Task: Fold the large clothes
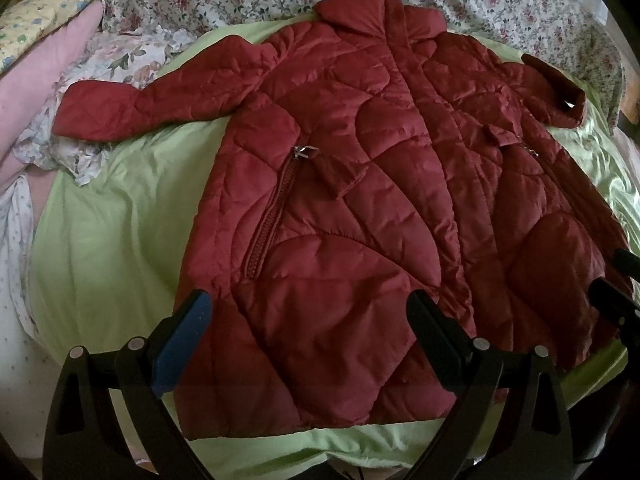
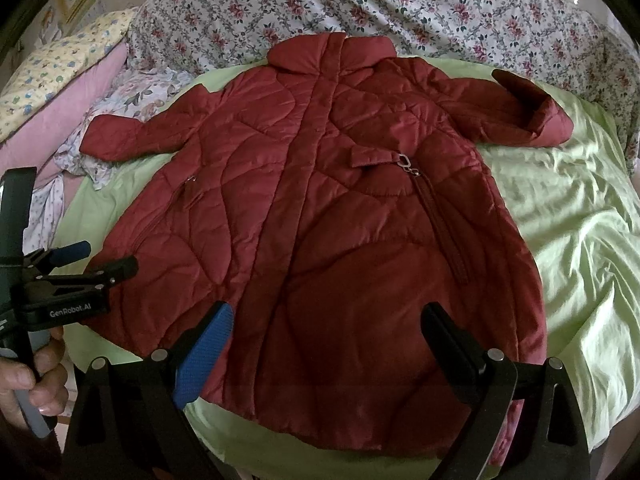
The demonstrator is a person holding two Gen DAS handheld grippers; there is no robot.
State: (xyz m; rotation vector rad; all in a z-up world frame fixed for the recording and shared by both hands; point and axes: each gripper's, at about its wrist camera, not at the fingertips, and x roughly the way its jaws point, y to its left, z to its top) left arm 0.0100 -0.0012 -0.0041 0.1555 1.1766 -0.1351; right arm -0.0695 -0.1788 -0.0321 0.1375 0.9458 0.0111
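Left wrist view: red quilted coat (image 1: 360, 208) spread flat, front up, on green sheet (image 1: 120, 232) of bed; both sleeves out to either side of coat; left gripper (image 1: 308, 344) wide apart, empty, above hem. Right wrist view: right gripper (image 2: 328, 344) likewise wide, empty, over hem; floral quilt (image 2: 400, 8) beyond collar. No fold yet made; whole folding apparently left.

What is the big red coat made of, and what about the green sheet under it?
The red coat looks like slick synthetic shell, maybe nylon, over soft padding: it has a faint sheen and puffy stitched panels. Its pocket zipper pull glints like metal. The green sheet looks like thin woven fabric, possibly cotton or satin; it creases finely and shines a little where light hits.
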